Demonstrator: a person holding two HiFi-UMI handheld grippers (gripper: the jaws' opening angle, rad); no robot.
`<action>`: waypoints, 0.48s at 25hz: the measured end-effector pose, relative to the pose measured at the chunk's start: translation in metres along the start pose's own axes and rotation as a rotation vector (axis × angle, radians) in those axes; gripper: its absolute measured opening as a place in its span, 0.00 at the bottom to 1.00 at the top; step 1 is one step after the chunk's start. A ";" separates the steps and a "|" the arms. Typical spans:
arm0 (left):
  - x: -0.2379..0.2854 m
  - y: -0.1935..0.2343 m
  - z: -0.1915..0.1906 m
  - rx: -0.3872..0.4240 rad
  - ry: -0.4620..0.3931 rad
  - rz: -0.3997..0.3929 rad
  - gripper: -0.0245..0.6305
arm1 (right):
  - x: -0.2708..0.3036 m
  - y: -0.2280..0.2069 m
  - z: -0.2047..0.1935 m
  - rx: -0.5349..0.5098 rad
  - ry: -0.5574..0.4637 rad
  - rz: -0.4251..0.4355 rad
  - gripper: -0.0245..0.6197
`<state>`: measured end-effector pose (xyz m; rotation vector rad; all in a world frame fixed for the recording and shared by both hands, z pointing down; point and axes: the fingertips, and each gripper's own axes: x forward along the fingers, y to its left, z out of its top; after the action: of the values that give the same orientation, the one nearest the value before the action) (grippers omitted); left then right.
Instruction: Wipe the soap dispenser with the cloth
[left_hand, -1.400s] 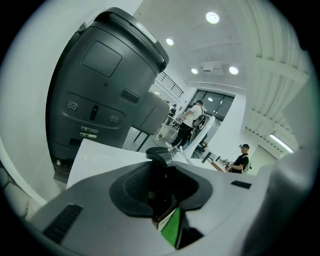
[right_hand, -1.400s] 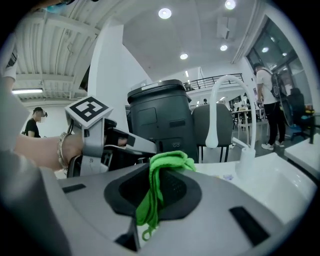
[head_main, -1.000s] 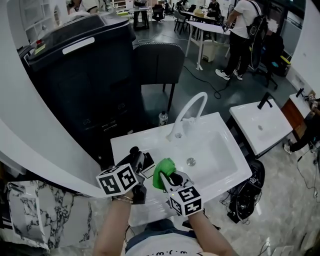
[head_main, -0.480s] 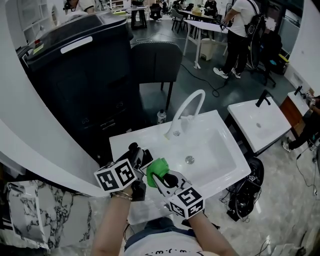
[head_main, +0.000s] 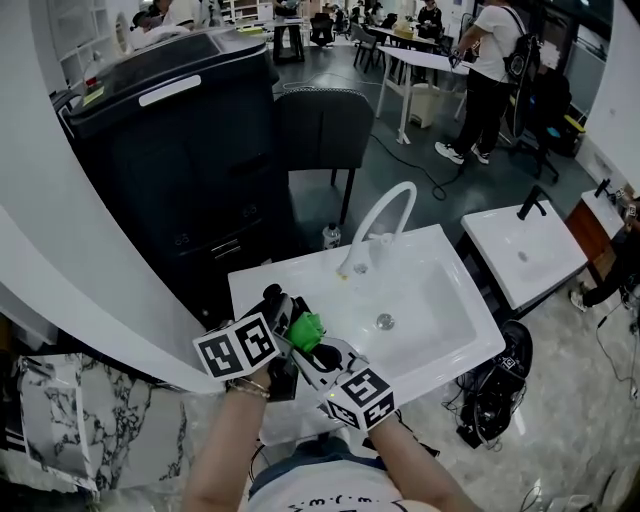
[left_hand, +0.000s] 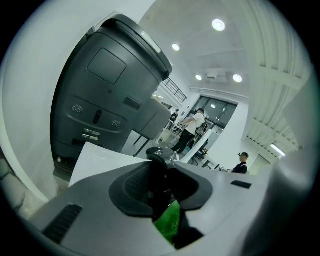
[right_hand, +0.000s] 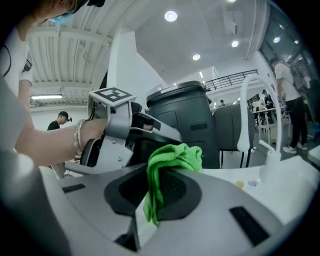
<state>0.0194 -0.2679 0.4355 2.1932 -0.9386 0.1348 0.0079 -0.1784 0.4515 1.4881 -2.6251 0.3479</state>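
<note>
Left gripper (left_hand: 162, 186), nearest the body, has its jaws clamped on the dark soap dispenser (left_hand: 160, 161), holding it over the near left corner of the white washbasin (head_main: 300, 272). Pressed up beside it, the right gripper (right_hand: 160, 186) is closed on a fold of the green cloth (right_hand: 173, 156), whose bunched end pokes out ahead of the jaws and meets the dispenser's side. The dispenser looks like rigid, smooth plastic, probably light and a little slick, so its body is the safer hold; the pump head would likely give under pressure. The cloth is soft, limp and fuzzy, and a pinch near the bunch should keep a firm wad for rubbing. Past them lie the glossy bowl with its metal drain (head_main: 385, 321), then the white gooseneck faucet (head_main: 386, 214) on the far edge. Beyond stand a dark lidded unit (head_main: 170, 130) and a chair (head_main: 320, 125).
</note>
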 end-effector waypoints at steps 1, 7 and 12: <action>-0.001 0.000 0.000 0.000 0.000 0.001 0.19 | -0.001 0.001 -0.001 -0.004 0.004 -0.003 0.11; -0.005 0.000 -0.001 -0.019 -0.008 -0.009 0.19 | -0.008 -0.004 -0.022 -0.017 0.083 -0.070 0.11; -0.007 0.000 0.003 -0.016 -0.018 -0.020 0.19 | -0.021 -0.019 -0.044 0.015 0.153 -0.160 0.11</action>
<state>0.0134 -0.2655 0.4307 2.1915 -0.9246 0.0986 0.0342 -0.1591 0.4929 1.5954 -2.3736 0.4472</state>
